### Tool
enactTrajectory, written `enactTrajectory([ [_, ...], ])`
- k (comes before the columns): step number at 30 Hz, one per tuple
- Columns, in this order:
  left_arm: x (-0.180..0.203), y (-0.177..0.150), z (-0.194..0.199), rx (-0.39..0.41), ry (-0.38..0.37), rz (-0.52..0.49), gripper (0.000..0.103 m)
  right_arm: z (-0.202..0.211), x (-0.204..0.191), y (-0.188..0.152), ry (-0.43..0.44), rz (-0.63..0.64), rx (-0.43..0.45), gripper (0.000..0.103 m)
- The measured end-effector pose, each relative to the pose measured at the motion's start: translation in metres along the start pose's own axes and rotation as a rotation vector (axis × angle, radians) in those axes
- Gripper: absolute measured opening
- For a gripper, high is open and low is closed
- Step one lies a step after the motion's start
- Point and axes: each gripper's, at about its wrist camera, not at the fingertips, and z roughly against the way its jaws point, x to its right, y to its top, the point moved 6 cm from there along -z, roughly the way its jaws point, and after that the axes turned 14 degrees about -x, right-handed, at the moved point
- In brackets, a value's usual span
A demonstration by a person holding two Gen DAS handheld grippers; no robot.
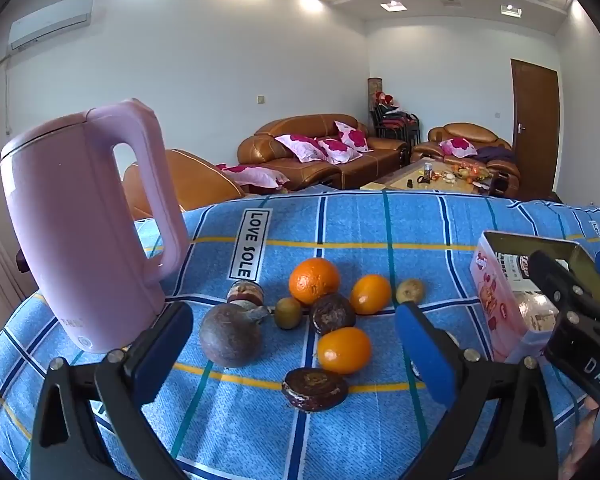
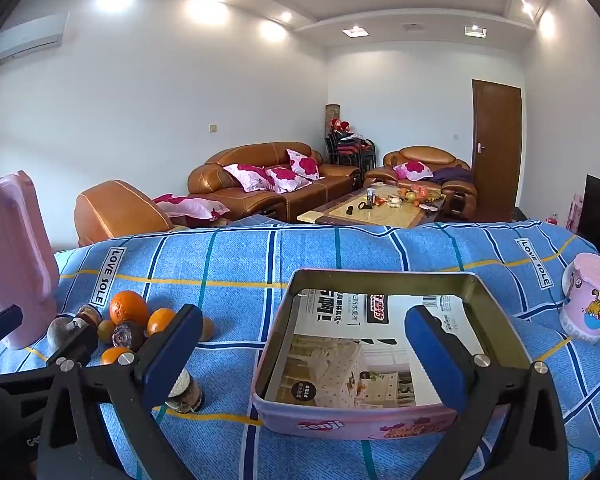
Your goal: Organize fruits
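Left gripper (image 1: pixel 292 344): your jaws are spread wide with nothing pinched — they hang over the near side of the fruit pile.
Right gripper (image 2: pixel 304 344): your jaws are spread wide too, empty, hovering over the near left part of the tin.
Fruit pile: it lies loose on the blue checked cloth (image 1: pixel 380 220), left of the tin and just right of the kettle.
Large orange (image 1: pixel 314 281): far centre of the pile, the biggest orange fruit.
Small oranges: one (image 1: pixel 370 294) to the right of the large orange, another (image 1: pixel 343 350) nearer to you.
Passion fruits: a whole purple one (image 1: pixel 230 334) near left, a dark one (image 1: pixel 332 314) in the middle touching the large orange, and a cut half (image 1: pixel 315 389) nearest you.
Greenish fruits: one (image 1: pixel 288 312) between the purple passion fruit and the dark one, another (image 1: pixel 410 290) at the far right of the pile.
Tin (image 2: pixel 496 304): pink sides, open top, printed paper lining the bottom — no fruit inside.
Pink kettle (image 1: pixel 80 220): upright at the left edge of the table.
Pink cartoon cup (image 2: pixel 590 298): upright, far right, well apart from the fruit.
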Motion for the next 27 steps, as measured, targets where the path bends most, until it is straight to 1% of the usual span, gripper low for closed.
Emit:
enactTrajectory([
  [24, -0.0014, -0.0002, 0.0013, -0.008, 0.001, 0.008, 0.103, -0.0013, 0.0001, 0.0003, 0.004, -0.004, -0.004, 0.102],
  [27, -0.0035, -0.0005, -0.0037, -0.014, -0.001, 0.012, 0.103, -0.0016, 0.0, 0.0005, 0.004, -0.004, -0.005, 0.102],
])
